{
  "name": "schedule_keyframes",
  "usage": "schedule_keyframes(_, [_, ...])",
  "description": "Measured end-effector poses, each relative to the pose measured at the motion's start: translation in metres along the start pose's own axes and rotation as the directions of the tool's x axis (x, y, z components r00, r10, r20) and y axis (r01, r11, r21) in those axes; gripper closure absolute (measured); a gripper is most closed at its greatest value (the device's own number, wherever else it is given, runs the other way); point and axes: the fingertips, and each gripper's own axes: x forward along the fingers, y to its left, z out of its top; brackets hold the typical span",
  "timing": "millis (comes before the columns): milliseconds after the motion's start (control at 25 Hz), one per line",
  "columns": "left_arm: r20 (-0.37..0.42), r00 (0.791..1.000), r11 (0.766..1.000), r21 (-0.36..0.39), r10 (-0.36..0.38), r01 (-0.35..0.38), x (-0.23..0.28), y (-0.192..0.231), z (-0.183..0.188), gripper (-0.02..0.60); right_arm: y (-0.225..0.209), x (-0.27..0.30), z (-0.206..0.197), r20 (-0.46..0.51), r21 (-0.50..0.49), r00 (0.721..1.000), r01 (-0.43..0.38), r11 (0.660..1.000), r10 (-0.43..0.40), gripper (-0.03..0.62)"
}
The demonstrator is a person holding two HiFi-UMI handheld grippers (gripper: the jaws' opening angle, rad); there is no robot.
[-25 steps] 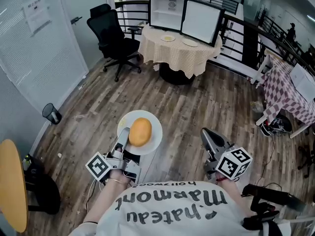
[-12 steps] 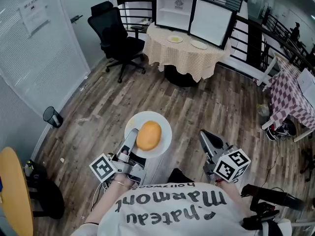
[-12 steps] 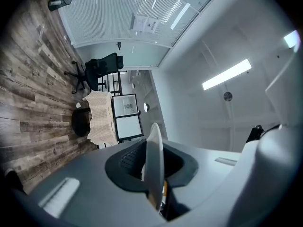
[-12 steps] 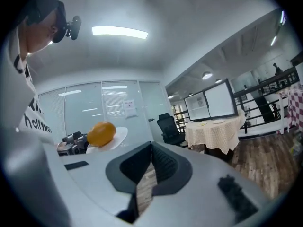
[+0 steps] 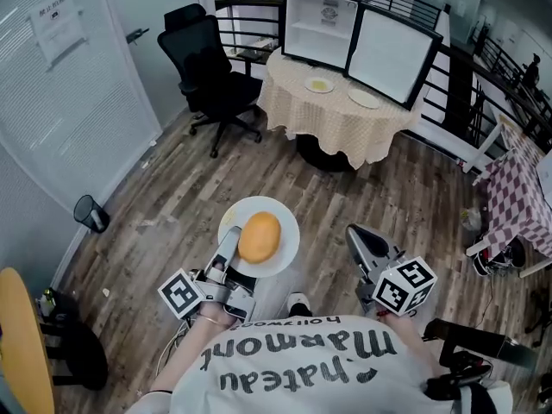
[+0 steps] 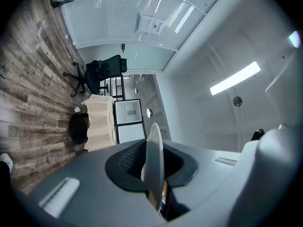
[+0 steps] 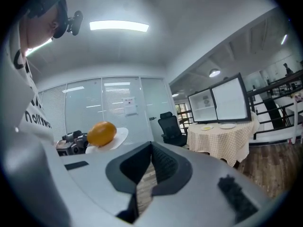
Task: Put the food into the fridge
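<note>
Left gripper (image 5: 226, 245): jaws clamped on the near rim of a white plate (image 5: 283, 224). Its own view shows the rim edge-on, pinched between the two pads. Plate is held roughly level, reaching out ahead of the jaws. Orange-yellow rounded food (image 5: 260, 237) sits on the plate just past the fingertips, near mid-plate.

Right gripper (image 5: 362, 241): level with the left one and off to its right, well apart from the plate. Jaws closed tip to tip, nothing between them. Its own view catches the plate and food away to its left.

Underneath both: wood plank floor (image 5: 172, 205). One shoe toe (image 5: 298, 304) shows between the two grippers, close to the person's body.

Farther ahead, a little right of the left gripper: round table with checked cloth (image 5: 332, 115), well apart from the held plate. On the cloth, a small plate with something yellow on it (image 5: 319, 84) and a second small plate (image 5: 363, 99) beside it. White fridge (image 5: 317, 26) stands at the far side of the table, its door (image 5: 392, 54) swung open to the right.

Left of the table: black office chair (image 5: 211, 72). Far out to the left gripper's left, by the wall: small dark bin (image 5: 90, 201).
</note>
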Motion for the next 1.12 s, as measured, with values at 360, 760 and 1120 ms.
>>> schedule_keyframes(360, [0.028,0.999,0.999,0.009,-0.032,0.032,0.121,0.037,0.028,0.538,-0.092,0.088,0.04,-0.013,-0.059,0.998,-0.064,0.996,0.064,0.579])
schedule_keyframes(760, [0.012,1.0,1.0,0.012,0.001,-0.001,0.186,0.075,0.052,0.538,-0.13,0.155,0.036,-0.035,-0.034,0.99,-0.134,0.99,0.133,0.579])
schedule_keyframes(1120, [-0.022,0.999,0.999,-0.031,0.039,-0.04,0.217,0.122,0.109,0.538,-0.143,0.225,0.025,-0.077,-0.004,0.993,-0.091,0.996,0.09,0.579])
